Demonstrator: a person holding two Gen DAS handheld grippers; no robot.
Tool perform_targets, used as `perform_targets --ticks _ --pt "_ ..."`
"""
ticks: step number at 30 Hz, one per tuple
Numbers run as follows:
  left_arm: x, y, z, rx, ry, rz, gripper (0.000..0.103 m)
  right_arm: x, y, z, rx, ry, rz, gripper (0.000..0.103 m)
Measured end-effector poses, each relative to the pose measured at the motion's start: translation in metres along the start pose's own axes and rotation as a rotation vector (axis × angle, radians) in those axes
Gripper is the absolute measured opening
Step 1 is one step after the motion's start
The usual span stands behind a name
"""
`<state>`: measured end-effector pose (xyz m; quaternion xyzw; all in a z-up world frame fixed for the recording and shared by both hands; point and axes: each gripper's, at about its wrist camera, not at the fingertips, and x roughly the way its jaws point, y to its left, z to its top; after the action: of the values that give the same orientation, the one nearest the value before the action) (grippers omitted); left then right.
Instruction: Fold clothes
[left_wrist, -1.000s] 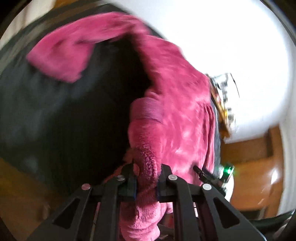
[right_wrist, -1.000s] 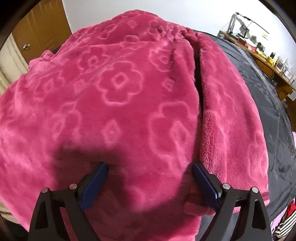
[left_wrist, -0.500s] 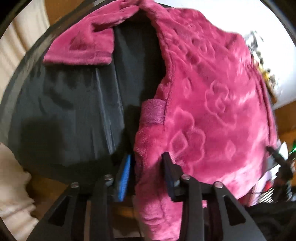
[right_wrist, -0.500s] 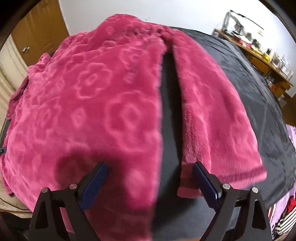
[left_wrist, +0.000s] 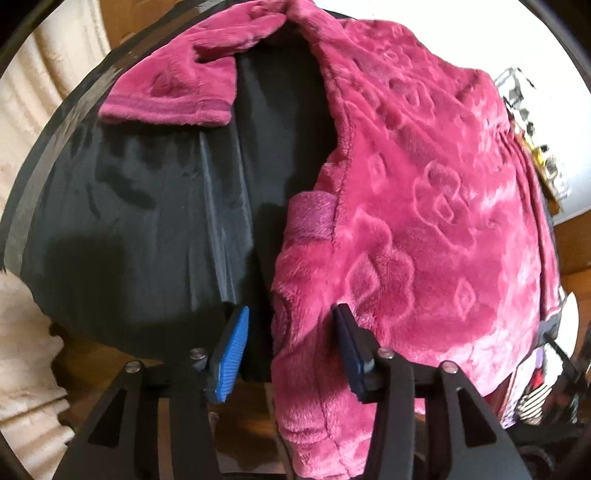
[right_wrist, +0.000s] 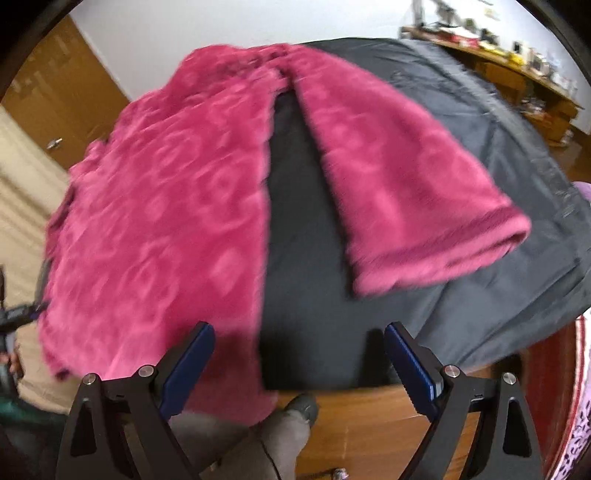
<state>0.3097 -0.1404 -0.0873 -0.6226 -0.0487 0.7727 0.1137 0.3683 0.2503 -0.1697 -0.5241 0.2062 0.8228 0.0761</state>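
Claws, two, hand-held, catalogued from nearest to farthest.

Left claw (left_wrist: 288, 347): jaws opening, now well apart. A second ago they were pinched shut on a fold of the pink fleece trousers (left_wrist: 424, 236); the blue pad (left_wrist: 229, 354) now stands clear of the cloth, and the other pad lies against the pile with nothing pressing from the opposite side. The near trouser leg end still runs down between the jaws and hangs over the worktop edge, loose. Judgement: the grip is given up and this leg is laid where it is meant to lie.

Right claw (right_wrist: 299, 362): jaws wide apart, nothing between them. A second ago fleece filled its whole view; now it looks across the front edge of the worktop, with the wooden floor (right_wrist: 369, 417) and the person's foot (right_wrist: 299, 406) below. Judgement: free to take a new hold.

Trousers: flat on the black cloth-covered worktop (left_wrist: 140, 229), flower-embossed, the two legs splayed with a dark wedge of cover between them; the far leg cuff (left_wrist: 166, 110) lies apart.

Task standing, by judgement: spreading done, first fold not yet made.

Beyond: cluttered desk (right_wrist: 517, 70) along the wall.
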Motion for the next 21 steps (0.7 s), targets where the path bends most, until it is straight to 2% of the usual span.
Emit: perform_targets --ticks 6,9,14,18,21 --pt "-0.015 0.006 -0.029 -0.013 -0.014 -0.046 0.071 0.004 0.01 -0.035 -0.004 0.086 0.119 0.095" --pt "-0.019 0.009 -0.044 -0.043 -0.008 -0.102 0.077 0.014 0.002 -0.044 0.036 0.114 0.165 0.095" --pt "-0.029 0.002 -0.069 -0.031 0.002 -0.17 0.078 0.031 -0.004 -0.038 0.076 0.134 0.189 0.095" --pt "-0.027 -0.025 -0.084 0.021 0.037 -0.203 0.078 0.047 0.012 -0.022 0.069 0.147 0.261 0.095" --pt "-0.022 -0.035 -0.095 0.033 0.061 -0.23 0.078 0.055 0.02 -0.021 0.041 0.165 0.271 0.095"
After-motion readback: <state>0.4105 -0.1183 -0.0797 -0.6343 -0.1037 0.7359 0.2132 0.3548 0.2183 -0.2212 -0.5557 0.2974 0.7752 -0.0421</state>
